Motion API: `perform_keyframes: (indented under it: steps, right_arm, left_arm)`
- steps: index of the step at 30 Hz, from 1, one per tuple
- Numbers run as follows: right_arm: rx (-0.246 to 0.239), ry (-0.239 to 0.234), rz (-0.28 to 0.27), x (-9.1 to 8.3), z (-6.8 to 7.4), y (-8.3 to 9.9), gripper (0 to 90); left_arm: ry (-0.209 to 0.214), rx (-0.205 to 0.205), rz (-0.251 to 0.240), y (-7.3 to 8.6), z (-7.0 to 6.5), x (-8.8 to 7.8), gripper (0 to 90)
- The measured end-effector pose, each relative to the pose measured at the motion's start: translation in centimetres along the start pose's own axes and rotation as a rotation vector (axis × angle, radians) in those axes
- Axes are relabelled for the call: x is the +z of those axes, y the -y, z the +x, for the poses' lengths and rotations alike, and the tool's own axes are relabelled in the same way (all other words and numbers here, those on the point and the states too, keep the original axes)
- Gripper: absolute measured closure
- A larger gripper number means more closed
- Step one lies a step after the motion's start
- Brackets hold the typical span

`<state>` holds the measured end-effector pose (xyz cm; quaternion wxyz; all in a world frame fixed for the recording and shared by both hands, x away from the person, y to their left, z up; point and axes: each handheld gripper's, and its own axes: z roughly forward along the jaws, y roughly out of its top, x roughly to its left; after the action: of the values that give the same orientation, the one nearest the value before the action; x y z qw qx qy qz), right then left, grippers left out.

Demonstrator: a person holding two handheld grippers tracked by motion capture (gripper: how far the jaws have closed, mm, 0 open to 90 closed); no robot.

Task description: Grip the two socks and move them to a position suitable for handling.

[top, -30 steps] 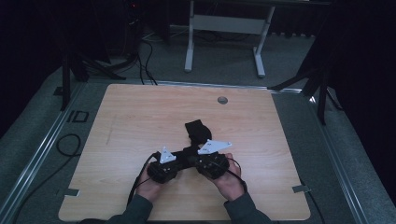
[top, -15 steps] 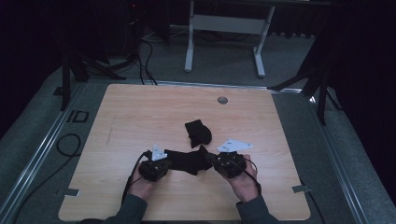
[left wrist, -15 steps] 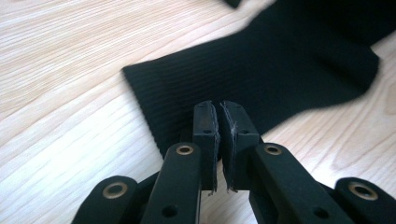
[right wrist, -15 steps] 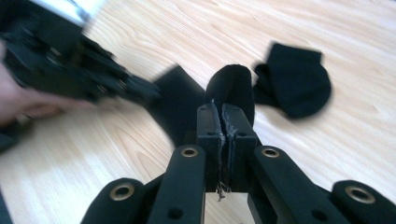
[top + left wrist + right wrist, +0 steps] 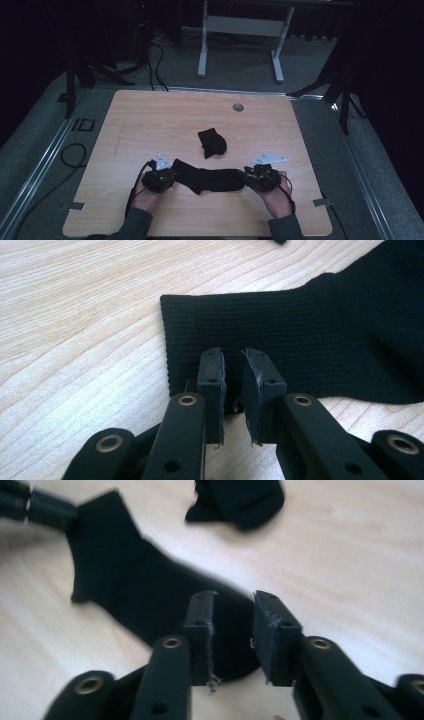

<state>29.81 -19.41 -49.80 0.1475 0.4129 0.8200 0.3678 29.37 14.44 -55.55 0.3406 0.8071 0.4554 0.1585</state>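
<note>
high view: flat black sock point(image 5: 207, 179) stretched at the table's point(image 5: 150, 120) 6 o'clock, left gripper point(image 5: 167, 176) and right gripper point(image 5: 250, 177) slightly parted over its ends; smoothing seemingly calls for even outward tension, clear of the bunched sock point(image 5: 212, 142) at 12 o'clock.

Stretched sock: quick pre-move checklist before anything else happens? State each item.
1. Stretched sock lies flat on the table: ok.
2. Left gripper jaws parted at the cuff end, nothing pinched: ok.
3. Right gripper jaws parted over the toe end: ok, though that view is blurred.
4. Whether either jaw touches fabric: cannot tell.
5. Bunched sock sits apart from the stretched one, beyond it: ok.
6. Sock fully straight: not ok, the heel bulges toward the person.
</note>
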Motion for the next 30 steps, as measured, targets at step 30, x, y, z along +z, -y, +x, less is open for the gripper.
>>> perform_keyframes:
  steps: [30]
  right_arm:
    - [-0.240, 0.129, 0.145, 11.4, 0.6, -6.4, 88.0]
  left_arm:
    - [0.014, 0.004, -0.038, -0.2, -0.2, -0.1, 70.0]
